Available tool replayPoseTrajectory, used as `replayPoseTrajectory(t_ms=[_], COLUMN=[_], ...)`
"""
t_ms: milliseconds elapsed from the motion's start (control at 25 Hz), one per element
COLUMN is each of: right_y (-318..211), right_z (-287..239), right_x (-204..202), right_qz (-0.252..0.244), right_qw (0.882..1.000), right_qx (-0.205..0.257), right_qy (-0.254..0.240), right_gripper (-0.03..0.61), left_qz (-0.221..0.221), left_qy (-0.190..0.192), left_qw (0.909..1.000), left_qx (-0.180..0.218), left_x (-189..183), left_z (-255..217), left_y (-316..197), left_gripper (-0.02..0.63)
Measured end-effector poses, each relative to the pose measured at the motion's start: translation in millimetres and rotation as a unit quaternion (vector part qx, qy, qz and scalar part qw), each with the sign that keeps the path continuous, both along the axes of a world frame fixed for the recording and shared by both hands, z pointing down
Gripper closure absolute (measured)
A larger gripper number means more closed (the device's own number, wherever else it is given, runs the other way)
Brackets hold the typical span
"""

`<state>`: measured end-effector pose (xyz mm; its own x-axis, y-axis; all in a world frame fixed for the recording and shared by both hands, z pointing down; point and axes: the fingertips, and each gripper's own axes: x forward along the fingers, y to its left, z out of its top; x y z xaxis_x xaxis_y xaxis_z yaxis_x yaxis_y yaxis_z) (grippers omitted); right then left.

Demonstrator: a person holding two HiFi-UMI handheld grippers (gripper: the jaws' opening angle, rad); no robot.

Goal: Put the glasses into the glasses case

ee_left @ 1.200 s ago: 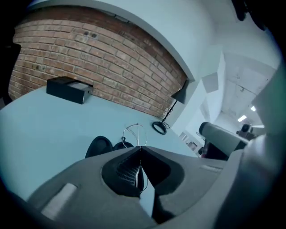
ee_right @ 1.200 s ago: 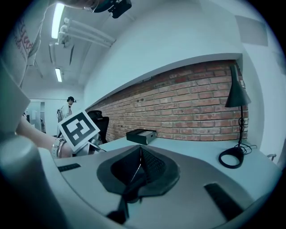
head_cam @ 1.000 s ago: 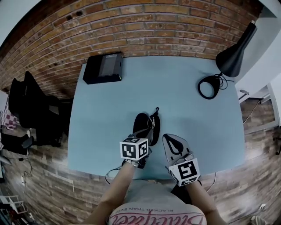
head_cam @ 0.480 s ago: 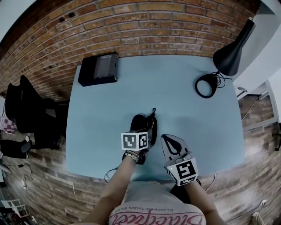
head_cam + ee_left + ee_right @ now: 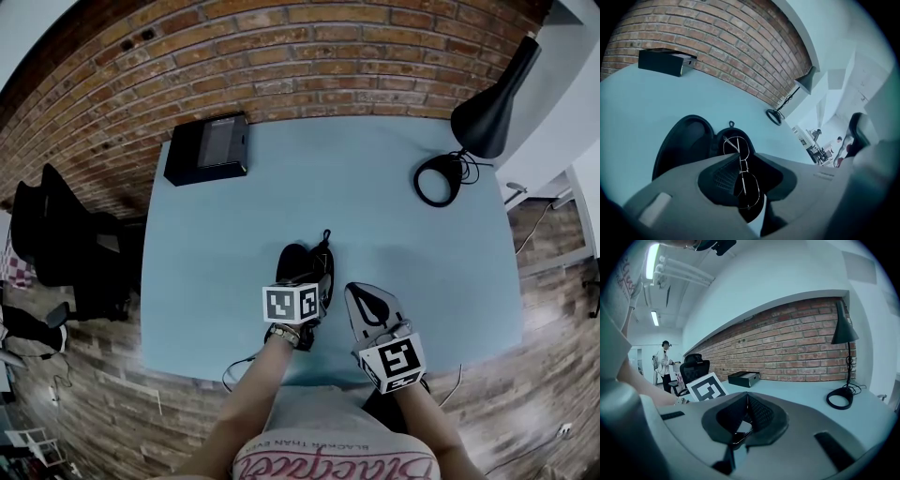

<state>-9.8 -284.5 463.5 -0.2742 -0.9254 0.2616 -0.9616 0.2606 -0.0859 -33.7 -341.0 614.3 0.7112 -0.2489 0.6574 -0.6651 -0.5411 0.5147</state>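
Looking down, we see a red brick wall (image 5: 281, 66) along the far edge of a pale blue surface (image 5: 225, 253). A black desk lamp (image 5: 483, 112) stands at the far right corner, its round base on the surface. A flat black box (image 5: 206, 148) sits at the far left corner against the wall.

Near the front edge, about midway across, a black glasses case (image 5: 298, 262) lies open with its two oval halves side by side. We hold a claw in each hand just in front of it.

The left claw (image 5: 314, 286) reaches over the case. In the left gripper view its jaws are pressed together on thin wire-rimmed glasses (image 5: 742, 165), pinching them near the bridge. One lens shows above the jaws and the other below. The upper lens lies over the right half of the case (image 5: 689, 140). We cannot tell whether the frame touches the lining.

The right claw (image 5: 364, 298) sits just right of the case, apart from it. In the right gripper view this claw (image 5: 747, 399) has its jaws closed against each other with nothing between them.
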Motion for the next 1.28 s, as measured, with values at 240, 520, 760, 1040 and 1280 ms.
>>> replayPoseTrajectory(t_ms=[240, 520, 760, 1040, 1280], right_y=[0, 2, 4, 2, -2], right_z=[-8, -24, -49, -88, -117], right_x=[-3, -13, -24, -35, -43], right_qz=[-0.001, -0.001, -0.005, -0.011, -0.017], right_qw=[1.000, 0.999, 0.997, 0.992, 0.985], right_qx=[0.013, 0.036, 0.072, 0.121, 0.165], right_qy=[0.000, 0.000, 0.009, 0.028, 0.056], right_gripper=[0.568, 0.568, 0.568, 0.568, 0.568], left_qz=[-0.014, 0.024, 0.024, -0.001, -0.030], left_qy=[0.031, 0.060, 0.081, 0.125, 0.139], left_qw=[0.9935, 0.9358, 0.8890, 0.8491, 0.8311], left_qx=[0.108, 0.347, 0.450, 0.513, 0.538], left_x=[-11, -22, -40, -65, -89], left_z=[-49, -146, -208, -263, -293], left_y=[-14, -4, 17, 35, 37], left_gripper=[0.542, 0.543, 0.570, 0.609, 0.609])
